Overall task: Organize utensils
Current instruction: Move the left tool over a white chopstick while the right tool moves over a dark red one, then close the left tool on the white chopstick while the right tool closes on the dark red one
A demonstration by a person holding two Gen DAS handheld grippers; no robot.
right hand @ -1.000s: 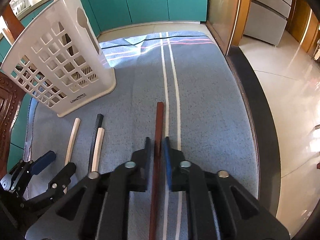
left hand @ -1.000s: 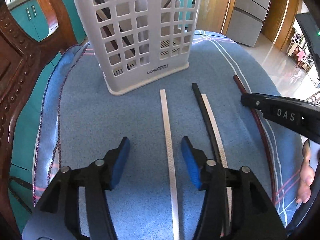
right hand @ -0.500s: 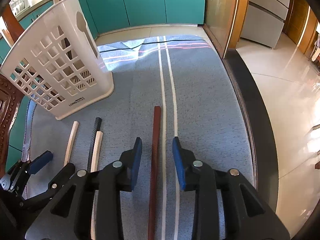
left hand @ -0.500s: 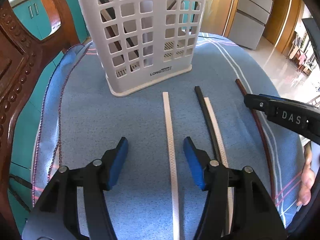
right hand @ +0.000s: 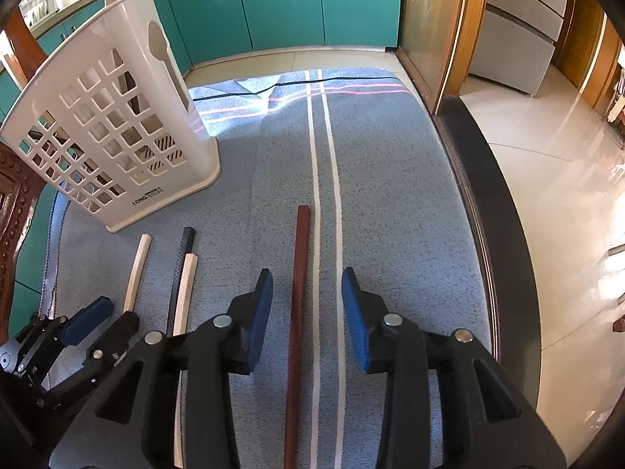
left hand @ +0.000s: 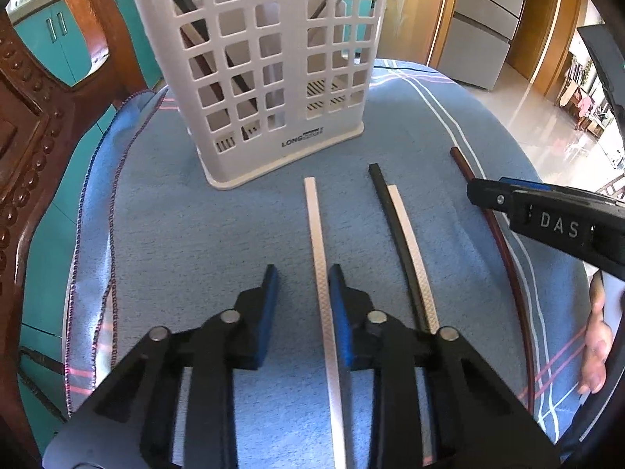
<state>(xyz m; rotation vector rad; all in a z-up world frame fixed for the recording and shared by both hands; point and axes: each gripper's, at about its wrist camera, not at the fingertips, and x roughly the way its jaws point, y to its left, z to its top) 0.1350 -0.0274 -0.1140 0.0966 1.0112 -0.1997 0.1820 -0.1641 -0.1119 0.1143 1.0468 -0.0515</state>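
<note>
White chopstick (left hand: 318, 242) between your closing left gripper (left hand: 302, 285) pads, right pad touching | centre it, pinch squarely | right gripper (right hand: 306, 305) opening, brown chopstick (right hand: 300, 273) freed

Left wrist view: cam sits behind the left gripper (left hand: 302, 301), looking fwd and steeply down along its jaws at the cloth-covered desk (left hand: 175, 234); close range, black jaw arms fill the lower third. The white basket (left hand: 265, 78) stands straight ahead, near; the right gripper (left hand: 547, 219) enters from the right edge.

Right wrist view: cam behind the right gripper (right hand: 306, 312), same steep downward tilt, close to the desk (right hand: 390, 195), facing teal cabinets (right hand: 281, 0) beyond. The basket (right hand: 105, 129) lies to the upper left; the left gripper (right hand: 101, 320) shows at lower left.

Shared by both: basket, cloth, white chopstick (left hand: 318, 242) (right hand: 136, 269), black/white pair (left hand: 402, 242) (right hand: 181, 273), brown chopstick (left hand: 504, 254) (right hand: 299, 293).
</note>
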